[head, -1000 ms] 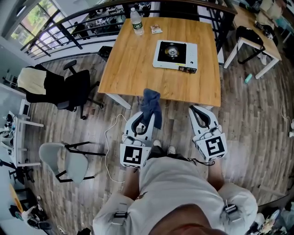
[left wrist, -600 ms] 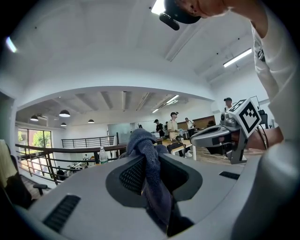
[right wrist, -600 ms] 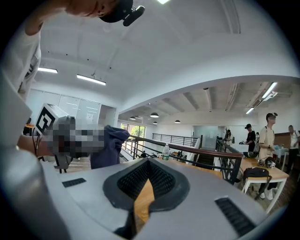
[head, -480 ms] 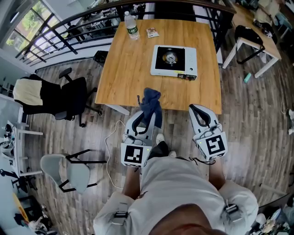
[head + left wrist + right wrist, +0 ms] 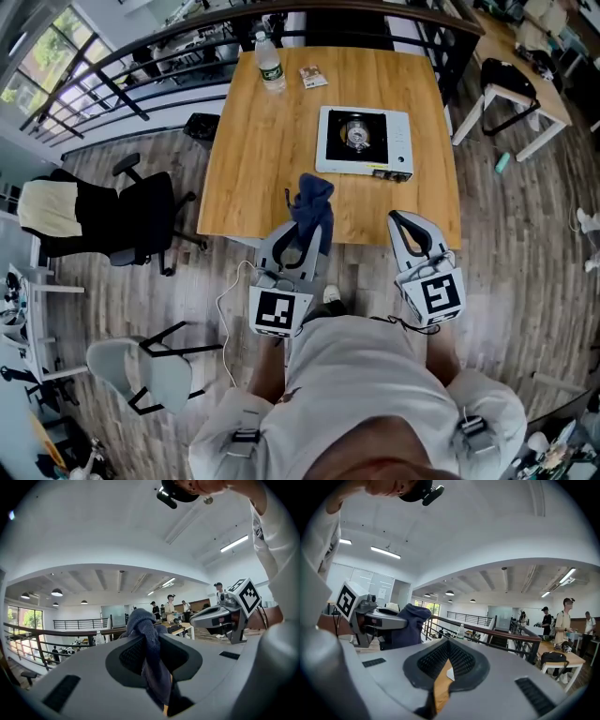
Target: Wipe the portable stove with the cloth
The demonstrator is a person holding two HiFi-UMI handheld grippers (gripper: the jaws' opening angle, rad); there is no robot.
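Observation:
The white portable stove (image 5: 364, 142) with its black burner top sits on the right half of the wooden table (image 5: 253, 159). My left gripper (image 5: 302, 234) is shut on a dark blue cloth (image 5: 312, 206) that bunches over its tips at the table's near edge. In the left gripper view the cloth (image 5: 150, 658) hangs between the jaws of the left gripper (image 5: 149, 639). My right gripper (image 5: 404, 219) is shut and holds nothing, level with the left one, just short of the stove. The right gripper view shows its closed tips (image 5: 446, 654) and the cloth (image 5: 405, 623) off to the left.
A water bottle (image 5: 270, 64) and a small packet (image 5: 313, 75) stand at the table's far edge. A black office chair (image 5: 141, 216) and a grey chair (image 5: 141, 366) are on the left. A white desk (image 5: 511, 84) stands at right, a railing (image 5: 187, 37) behind.
Both grippers have moved forward together toward the table, so their tips now reach its near edge. The cloth stays in the left gripper.

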